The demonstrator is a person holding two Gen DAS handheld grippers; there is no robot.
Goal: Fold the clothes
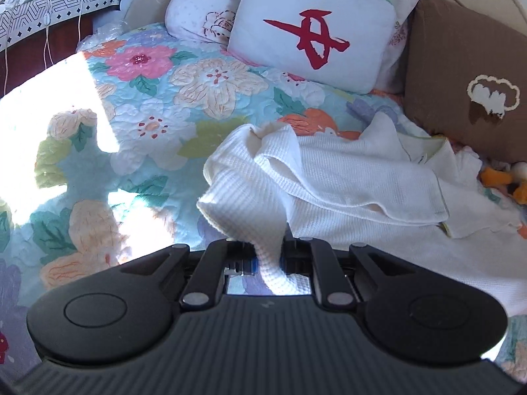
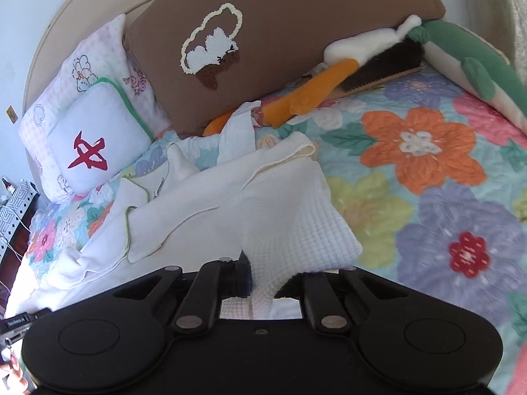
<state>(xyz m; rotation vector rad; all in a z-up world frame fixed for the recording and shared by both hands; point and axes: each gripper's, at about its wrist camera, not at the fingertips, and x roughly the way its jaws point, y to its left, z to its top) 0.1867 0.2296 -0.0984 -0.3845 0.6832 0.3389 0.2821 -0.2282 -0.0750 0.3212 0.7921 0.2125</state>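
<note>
A white waffle-knit garment (image 1: 346,177) lies rumpled on the floral quilt (image 1: 158,105), partly folded over itself. My left gripper (image 1: 263,247) is shut on a bunched edge of it and lifts that edge off the bed. In the right wrist view the same white garment (image 2: 263,197) spreads across the quilt (image 2: 428,181). My right gripper (image 2: 263,279) is shut on another corner of the garment, which drapes up between its fingers. The fingertips of both grippers are hidden by cloth.
Pillows stand at the headboard: a white one with a red mark (image 1: 313,33), a pink-print one (image 1: 197,3) and a brown one (image 1: 467,89). A plush duck (image 2: 313,95) and green plush (image 2: 467,65) lie at the right. A side table with cables (image 1: 49,3) stands at left.
</note>
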